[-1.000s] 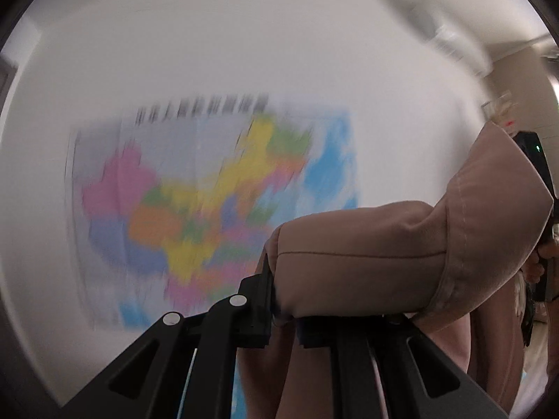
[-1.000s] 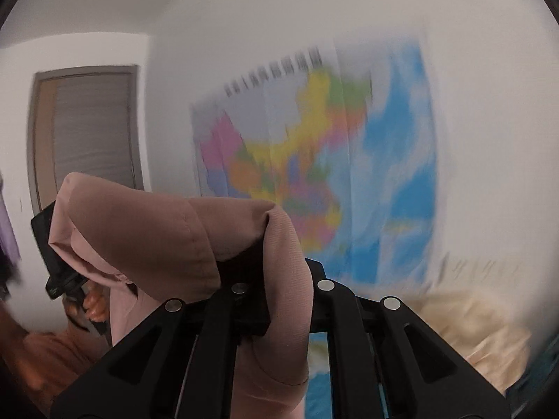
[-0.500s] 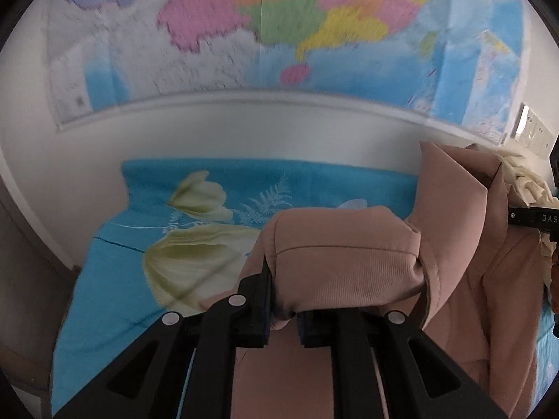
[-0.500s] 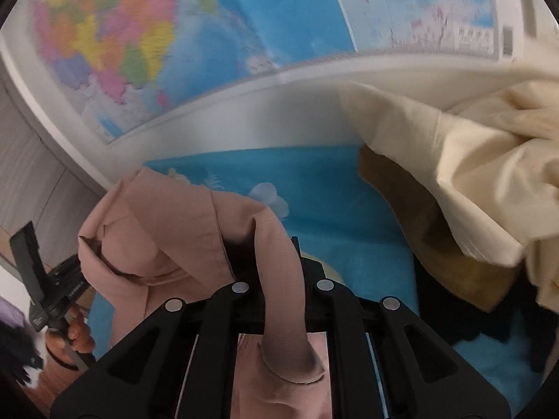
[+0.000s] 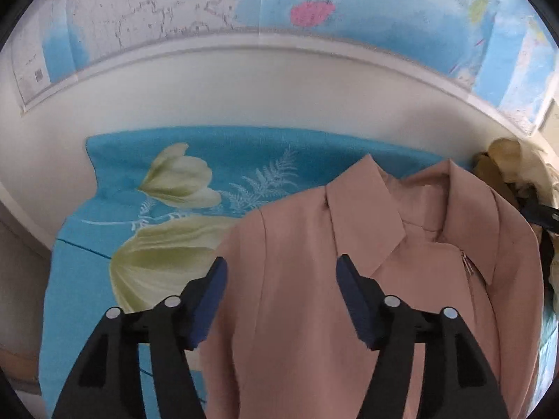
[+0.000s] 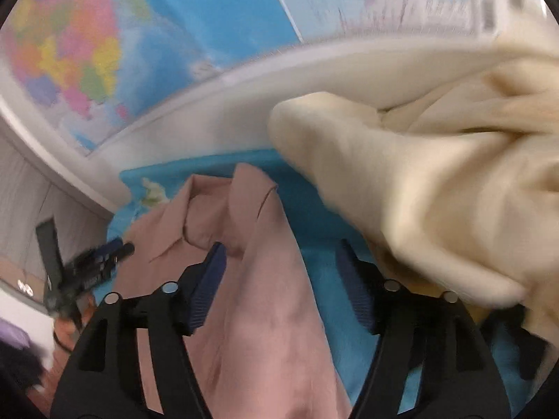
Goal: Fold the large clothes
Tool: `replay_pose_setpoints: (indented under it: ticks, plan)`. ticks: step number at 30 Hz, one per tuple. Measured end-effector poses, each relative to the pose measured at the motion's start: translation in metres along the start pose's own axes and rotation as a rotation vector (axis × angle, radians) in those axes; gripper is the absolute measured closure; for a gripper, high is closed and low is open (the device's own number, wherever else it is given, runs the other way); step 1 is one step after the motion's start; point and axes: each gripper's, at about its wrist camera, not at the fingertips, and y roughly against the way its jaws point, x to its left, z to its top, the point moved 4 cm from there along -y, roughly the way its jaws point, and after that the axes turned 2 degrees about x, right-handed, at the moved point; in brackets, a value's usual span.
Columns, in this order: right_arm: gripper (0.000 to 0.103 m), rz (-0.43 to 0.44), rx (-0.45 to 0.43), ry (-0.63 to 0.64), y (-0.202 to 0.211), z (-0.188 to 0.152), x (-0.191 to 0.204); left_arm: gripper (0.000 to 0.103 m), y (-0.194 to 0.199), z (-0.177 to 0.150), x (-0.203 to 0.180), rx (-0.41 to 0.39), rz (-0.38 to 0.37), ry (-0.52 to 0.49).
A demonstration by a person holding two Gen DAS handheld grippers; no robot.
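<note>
The pink jacket (image 5: 401,279) lies spread on the blue flowered sheet (image 5: 115,272), collar toward the wall. The left gripper (image 5: 281,279) and the right gripper (image 6: 281,265) are both wide open above it, holding nothing. A cream garment (image 6: 436,188) is heaped just beside the jacket.

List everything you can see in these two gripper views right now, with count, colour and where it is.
jacket: one, dusty pink, lying collar-up on the sheet, under both grippers
sheet: one, bright blue with pale flower print, covering the bed
map: one, multicoloured with blue sea, on the wall above the bed
cream garment: one, cream, heaped on the right end of the bed
brown garment: one, olive brown, beside the cream heap; details too small to tell
left gripper: one, black with blue pads, open over the jacket's shoulder
right gripper: one, black with blue pads, open over the jacket's other side
</note>
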Motion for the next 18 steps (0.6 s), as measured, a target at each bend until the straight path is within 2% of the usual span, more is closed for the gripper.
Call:
replay_pose_setpoints:
  ticks: [2,4,9,11,13,14,15,18]
  plan:
    - [0.017,-0.037,-0.023,0.076,0.025,-0.021,0.014,0.031,0.012,-0.004,-0.002,-0.037,-0.017,-0.042]
    - [0.017,-0.041,-0.014,0.144,0.041,-0.049,0.028,0.03,0.021,-0.007,-0.007,-0.069,-0.028,-0.079]
    - [0.016,-0.083,0.116,0.239,0.037,-0.135,0.053,0.027,0.04,-0.017,-0.019,-0.115,-0.069,-0.14]
    - [0.018,-0.134,0.176,0.249,0.023,-0.169,0.056,0.027,0.043,-0.022,-0.023,-0.128,-0.068,-0.157]
    - [0.043,-0.189,0.195,0.264,0.015,-0.19,0.051,0.026,0.044,-0.025,-0.023,-0.135,-0.065,-0.165]
    - [0.076,-0.186,0.205,0.256,0.014,-0.195,0.048,0.026,0.045,-0.028,-0.022,-0.136,-0.073,-0.163]
    - [0.101,-0.16,0.207,0.224,0.015,-0.197,0.045,0.026,0.046,-0.029,-0.021,-0.136,-0.082,-0.16]
    - [0.101,-0.119,0.141,0.157,0.041,-0.184,0.032,0.026,0.049,-0.034,-0.012,-0.142,-0.081,-0.149]
